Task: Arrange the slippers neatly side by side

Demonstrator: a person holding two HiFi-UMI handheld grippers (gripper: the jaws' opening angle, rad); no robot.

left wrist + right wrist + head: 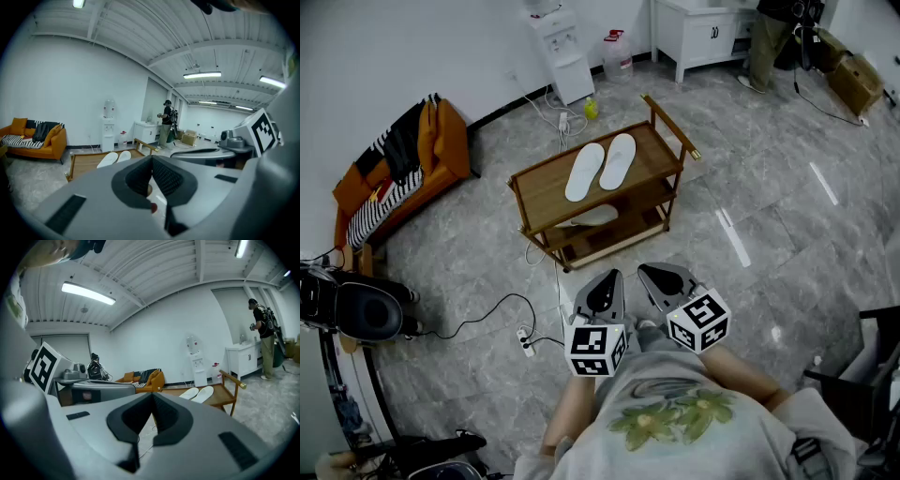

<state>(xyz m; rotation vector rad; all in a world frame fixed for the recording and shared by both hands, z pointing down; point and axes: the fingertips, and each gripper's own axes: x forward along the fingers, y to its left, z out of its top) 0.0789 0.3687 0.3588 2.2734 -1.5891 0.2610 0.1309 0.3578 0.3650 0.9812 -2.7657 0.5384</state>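
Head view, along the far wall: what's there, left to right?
orange sofa → water dispenser → water jug → white cabinet → person → cardboard box

The head view is taken from high above the floor (pixel 787 178), steeply downward, with the cart (pixel 542 192) well ahead. Both gripper views are taken lower, nearly level along the jaws, facing that cart from afar. The slippers (pixel 584 172) (pixel 108 159) (pixel 190 393) and sofa (pixel 441 141) (pixel 49 140) (pixel 151 378) are shared by all three.
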